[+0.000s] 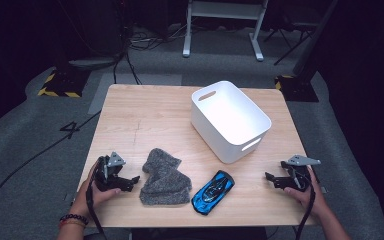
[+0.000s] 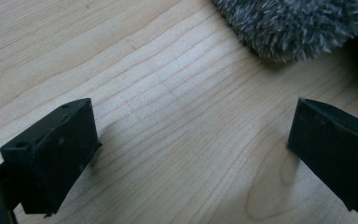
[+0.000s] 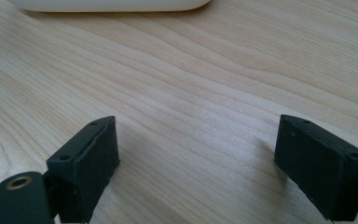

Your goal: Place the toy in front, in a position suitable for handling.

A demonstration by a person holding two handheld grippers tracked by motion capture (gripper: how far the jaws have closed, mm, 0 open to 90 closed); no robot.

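Note:
A blue toy car [image 1: 213, 192] lies near the front edge of the wooden table [image 1: 150, 110]. Left of it sits a crumpled grey fuzzy cloth [image 1: 164, 177], whose edge [image 2: 298, 25] shows at the top of the left gripper view. A white plastic bin [image 1: 230, 119] stands at the back right; its lower rim [image 3: 107, 4] shows in the right gripper view. My left gripper [image 1: 130, 181] rests at the front left, just left of the cloth, open with bare wood between its jaws [image 2: 191, 149]. At the front right my right gripper [image 1: 272, 180] is open over bare wood [image 3: 196, 154].
The table's front edge runs just below both hands. Behind the table, grey floor carries cables, a white desk frame [image 1: 225, 25] and stands with yellow-black striped bases [image 1: 60, 82].

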